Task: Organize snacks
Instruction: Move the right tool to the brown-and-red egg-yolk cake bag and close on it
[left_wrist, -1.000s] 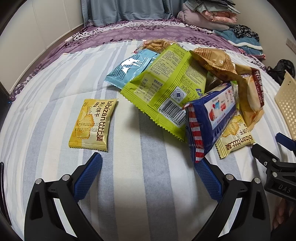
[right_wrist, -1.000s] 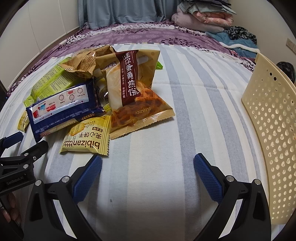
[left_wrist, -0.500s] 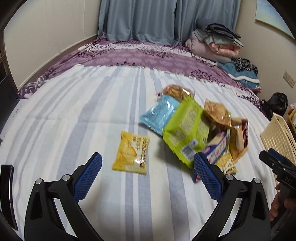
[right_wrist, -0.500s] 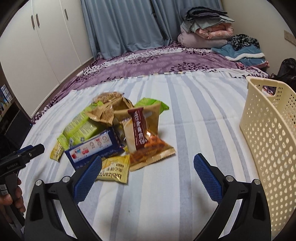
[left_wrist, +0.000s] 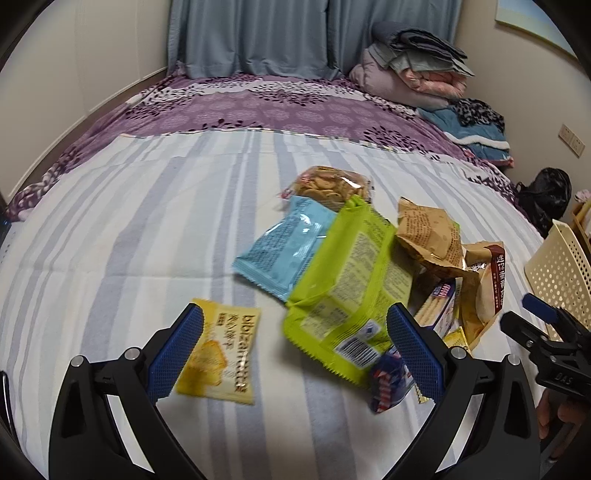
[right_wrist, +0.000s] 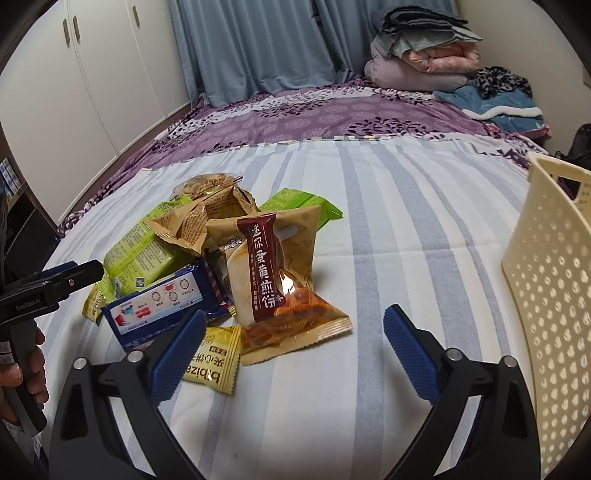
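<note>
Navy packet (right_wrist: 159, 314) half buried under tan pouch (right_wrist: 277, 273).

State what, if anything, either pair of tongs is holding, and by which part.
Nothing is held. The left tongs and right tongs both stand open above the striped bedsheet, with no snack packet pressed between their blue pads.

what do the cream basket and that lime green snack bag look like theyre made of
Cream basket: looks like rigid moulded plastic with a matte finish; its wall is a regular grid of punched round holes and it stands stiffly upright.

Lime green snack bag: probably thin plastic film, slightly glossy; it shows crimped zigzag end seals, a printed barcode and soft creases.
</note>
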